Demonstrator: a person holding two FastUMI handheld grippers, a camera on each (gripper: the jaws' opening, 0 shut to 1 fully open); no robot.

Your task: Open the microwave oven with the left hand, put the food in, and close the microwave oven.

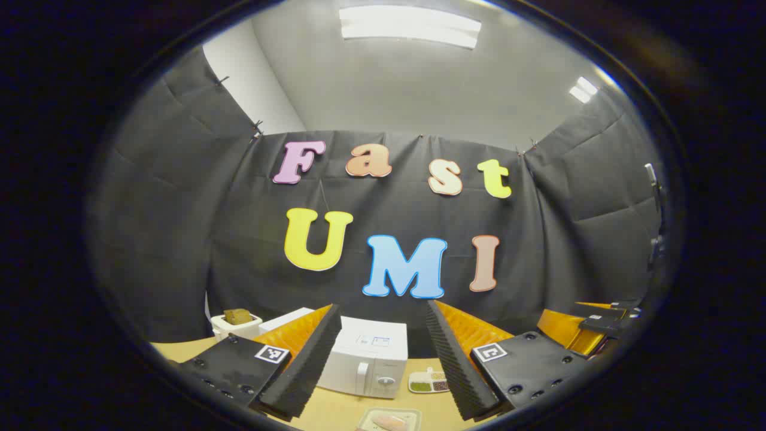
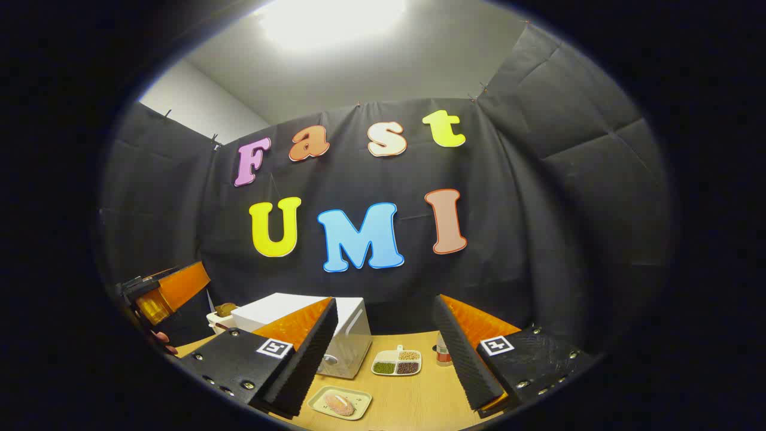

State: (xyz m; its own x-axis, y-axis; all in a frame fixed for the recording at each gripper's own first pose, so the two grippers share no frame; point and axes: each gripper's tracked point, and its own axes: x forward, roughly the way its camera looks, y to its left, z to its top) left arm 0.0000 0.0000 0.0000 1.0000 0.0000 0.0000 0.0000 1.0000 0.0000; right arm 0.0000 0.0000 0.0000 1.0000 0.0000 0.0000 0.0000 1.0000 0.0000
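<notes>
While you've got both tools hanging above the wooden counter point(image 2: 413, 395), the white microwave oven point(image 1: 368, 362) sits at the back with its door closed. Your left tool point(image 1: 383, 359) is spread wide open with nothing in it, framing the microwave; same for your right tool point(image 2: 386, 356). The food point(image 2: 339, 404) lies on a small tray point(image 2: 323, 400) in front of the microwave, with a four-section dish of beans point(image 2: 397, 363) just beside it.

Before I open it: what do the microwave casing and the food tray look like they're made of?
The microwave casing looks like white painted metal or plastic, smooth with a slight sheen. The food tray looks like pale glazed ceramic or plastic, judging by its glossy raised rim. Neither is certain.
</notes>
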